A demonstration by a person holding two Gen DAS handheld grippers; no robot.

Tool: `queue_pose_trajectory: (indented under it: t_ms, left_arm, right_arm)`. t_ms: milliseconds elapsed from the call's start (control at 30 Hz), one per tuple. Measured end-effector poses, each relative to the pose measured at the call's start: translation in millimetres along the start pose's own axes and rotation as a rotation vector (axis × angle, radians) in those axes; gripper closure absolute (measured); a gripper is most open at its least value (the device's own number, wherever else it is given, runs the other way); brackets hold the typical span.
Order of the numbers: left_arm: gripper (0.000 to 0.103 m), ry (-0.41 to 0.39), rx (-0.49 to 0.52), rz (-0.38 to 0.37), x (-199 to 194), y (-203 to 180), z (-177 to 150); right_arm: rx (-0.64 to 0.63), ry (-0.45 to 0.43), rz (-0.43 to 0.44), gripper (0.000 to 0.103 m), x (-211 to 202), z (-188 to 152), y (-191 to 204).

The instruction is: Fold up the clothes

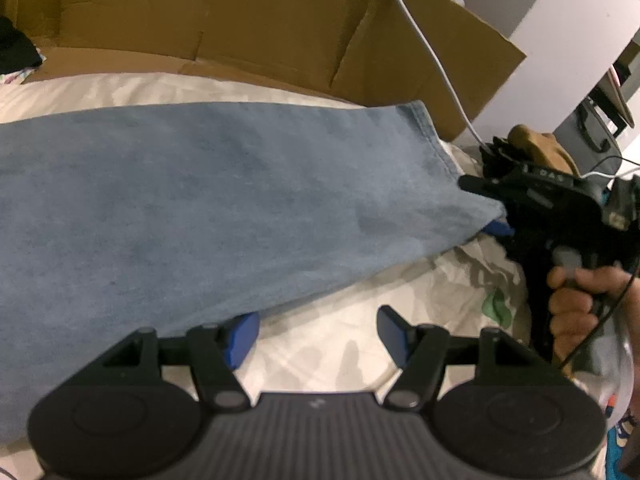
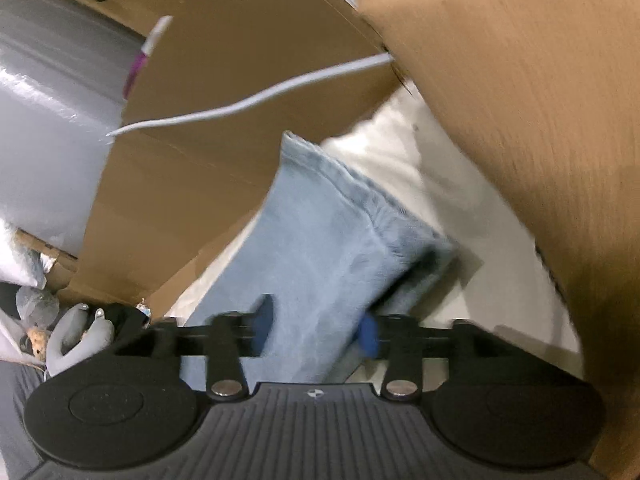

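On the pale, rumpled bedsheet [image 1: 340, 344] lies a pair of light blue jeans [image 1: 200, 200], soft faded denim spread flat in a long slab with a stitched hem at the far corner. Left gripper [image 1: 316, 332] sits at the near edge of the denim, blue pads spread wide with nothing between them, its left pad [image 1: 244, 336] just touching the fabric's border. Right gripper [image 2: 316, 330] works the hem end, blue pads on either side of the bunched, lifted leg; blur hides whether they actually pinch it. A hand [image 1: 580, 308] wraps the right gripper's black handle. Behind, a brown cardboard box [image 1: 240, 28] stands with a white cable [image 1: 424, 52] draped across it.
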State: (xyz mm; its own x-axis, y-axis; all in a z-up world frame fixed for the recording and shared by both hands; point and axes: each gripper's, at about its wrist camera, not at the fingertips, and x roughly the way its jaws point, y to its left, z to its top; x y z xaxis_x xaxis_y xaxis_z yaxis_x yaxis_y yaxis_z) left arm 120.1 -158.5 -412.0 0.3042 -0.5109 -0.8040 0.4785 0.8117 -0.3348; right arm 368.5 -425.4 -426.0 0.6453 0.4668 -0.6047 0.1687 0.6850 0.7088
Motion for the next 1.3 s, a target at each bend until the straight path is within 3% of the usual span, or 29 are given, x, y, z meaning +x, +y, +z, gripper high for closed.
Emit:
queue_pose_trajectory:
  t_ms: [233, 467, 733, 833, 900, 967, 1067, 1300]
  left_arm:
    - [0.035, -0.012, -0.022, -0.010, -2.3, 1.0, 2.3]
    - [0.035, -0.044, -0.049, -0.016, -5.5, 1.7, 14.1]
    - [0.035, -0.007, -0.036, -0.004, 6.5, 4.9, 4.0]
    - [0.036, 0.018, -0.036, 0.033, 12.4, 10.9, -7.9]
    - [0.036, 0.032, -0.050, 0.042, 12.3, 16.8, -16.3]
    - [0.036, 0.029, -0.053, 0.039, 7.3, 22.0, -22.2]
    - [0.036, 0.025, -0.069, 0.056, -1.8, 32.7, -26.4]
    - [0.036, 0.000, -0.125, 0.134, -26.4, 64.3, -30.1]
  right_arm:
    - [0.020, 0.084, 0.044, 0.049, 24.1, -14.6, 5.6]
    - [-0.001, 0.213, 0.014, 0.049, 41.9, -34.2, 17.4]
    - [-0.015, 0.295, 0.070, 0.049, 51.9, -62.6, 31.0]
    - [-0.015, 0.281, 0.056, 0.056, 49.1, -64.0, 25.6]
    - [-0.014, 0.271, 0.047, 0.075, 47.2, -64.7, 21.8]
    - [-0.014, 0.261, 0.037, 0.086, 45.2, -65.4, 18.0]
    - [-0.015, 0.245, 0.026, 0.089, 42.9, -66.7, 14.0]
    - [-0.026, 0.257, 0.065, 0.083, 45.4, -71.1, 21.8]
